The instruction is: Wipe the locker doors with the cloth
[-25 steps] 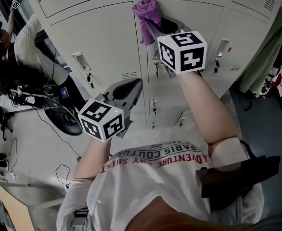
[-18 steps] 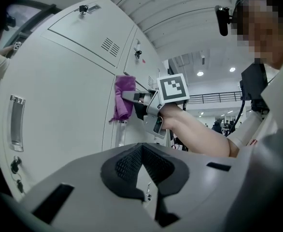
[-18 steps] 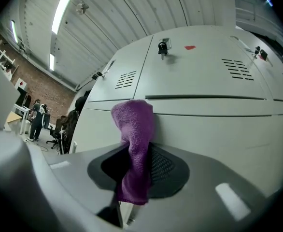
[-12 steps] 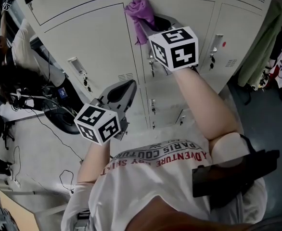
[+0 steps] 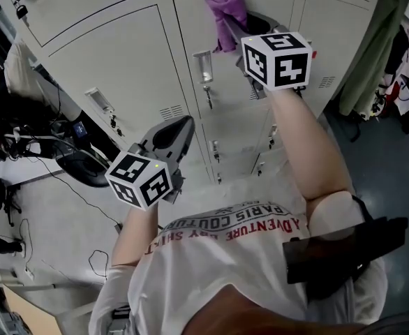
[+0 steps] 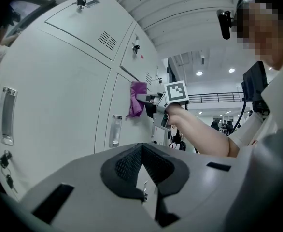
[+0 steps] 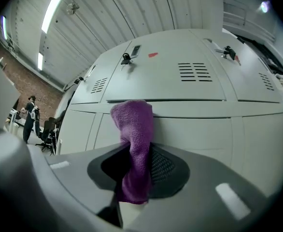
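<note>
Locker doors [image 5: 79,5] and a green garment [image 5: 372,47] run off the top edge.

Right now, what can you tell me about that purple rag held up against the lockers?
The purple cloth is a small, soft towel with a nubbly, terry-like weave, bunched into a loose upright roll. The right gripper has its jaws shut on the lower half, and a short tail hangs below them. The rounded upper end sticks out past the jaws and appears to press on a pale grey locker door, near that door's top edge. Nothing else touches it.
</note>
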